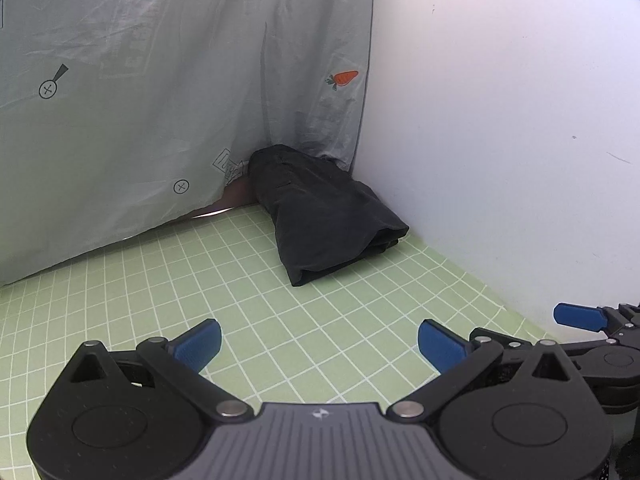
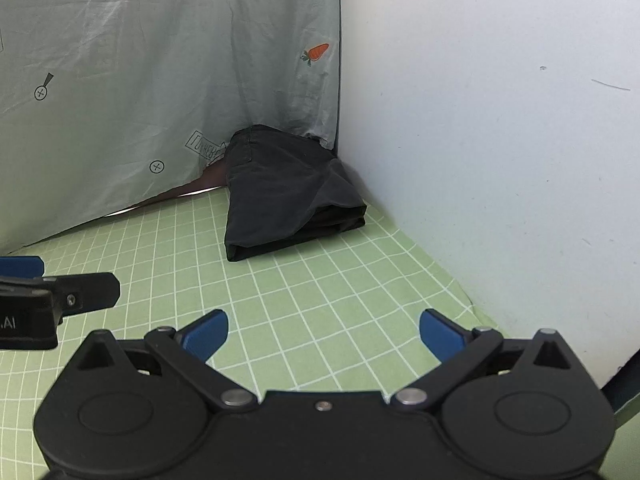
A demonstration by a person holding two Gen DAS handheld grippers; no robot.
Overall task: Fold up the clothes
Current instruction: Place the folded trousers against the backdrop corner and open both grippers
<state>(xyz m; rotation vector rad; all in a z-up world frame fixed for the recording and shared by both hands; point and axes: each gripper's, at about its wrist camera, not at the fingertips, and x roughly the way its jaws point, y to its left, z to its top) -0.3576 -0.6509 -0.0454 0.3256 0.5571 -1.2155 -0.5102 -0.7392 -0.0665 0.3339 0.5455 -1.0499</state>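
Both tools are spread wide and empty: the left tool [image 1: 318, 344] and right tool [image 2: 324, 334] hover over the green gridded counter [image 1: 248, 304]. The folded black garment [image 1: 320, 216] sits in the far corner against the carrot-print sheet [image 1: 140, 100]; a careless brush could undo its loose layers.

left tongs [image 1: 319, 344]: black linkages, blue pads, silver pivots, ribbed grey body | right tongs [image 2: 324, 334]: black, possibly matte
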